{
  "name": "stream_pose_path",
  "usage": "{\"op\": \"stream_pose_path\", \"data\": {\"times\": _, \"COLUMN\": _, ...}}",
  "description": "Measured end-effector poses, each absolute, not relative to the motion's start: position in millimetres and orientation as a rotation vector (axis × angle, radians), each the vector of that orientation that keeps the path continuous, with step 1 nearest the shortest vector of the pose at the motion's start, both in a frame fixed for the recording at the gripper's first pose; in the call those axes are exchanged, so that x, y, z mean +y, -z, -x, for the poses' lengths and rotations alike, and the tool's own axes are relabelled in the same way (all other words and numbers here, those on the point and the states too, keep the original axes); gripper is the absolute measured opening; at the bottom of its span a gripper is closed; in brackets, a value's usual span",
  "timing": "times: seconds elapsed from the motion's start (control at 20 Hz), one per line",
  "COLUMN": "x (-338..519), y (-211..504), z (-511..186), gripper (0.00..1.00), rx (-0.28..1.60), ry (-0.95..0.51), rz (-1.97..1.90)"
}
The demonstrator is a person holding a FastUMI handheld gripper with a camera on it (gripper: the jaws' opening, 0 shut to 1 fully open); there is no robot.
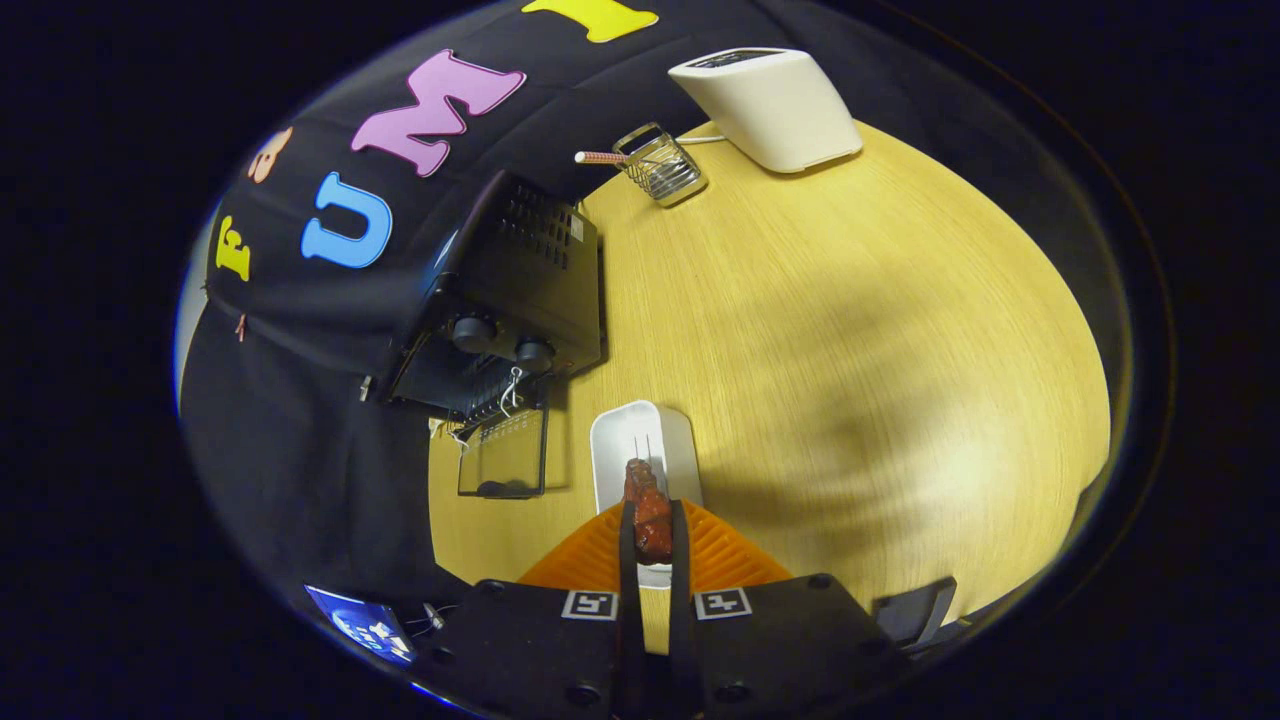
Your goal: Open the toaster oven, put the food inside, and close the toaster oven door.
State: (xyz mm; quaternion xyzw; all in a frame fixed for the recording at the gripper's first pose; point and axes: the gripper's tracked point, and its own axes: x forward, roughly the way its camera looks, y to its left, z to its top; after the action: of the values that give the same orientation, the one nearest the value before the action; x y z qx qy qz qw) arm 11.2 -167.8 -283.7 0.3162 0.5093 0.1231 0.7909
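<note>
My gripper [652,522] is shut on a reddish-brown piece of food [650,515], both fingers pressing its sides. The food hangs above a white rectangular tray [640,440] on the wooden table [850,330]. Beyond and left of the fingers stands the black toaster oven [510,300] with two round knobs. Its glass door [503,455] is folded down open onto the table, and a wire rack edge shows at the mouth.
A white pop-up toaster [770,105] stands at the far side of the table. Beside it sits a small wire basket [660,165] with a striped stick in it. Black cloth wall lies behind the oven.
</note>
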Motion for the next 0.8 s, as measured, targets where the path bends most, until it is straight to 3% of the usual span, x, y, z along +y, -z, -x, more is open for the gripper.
{"op": "stream_pose_path", "data": {"times": 0.4, "x": -115.8, "y": 227.2, "z": 16.0, "gripper": 0.13, "rx": 1.007, "ry": -0.199, "rz": -0.718}}
{"op": "stream_pose_path", "data": {"times": 0.8, "x": -32.5, "y": 192.8, "z": 21.9, "gripper": 0.13, "rx": 0.888, "ry": -0.243, "rz": -0.76}}
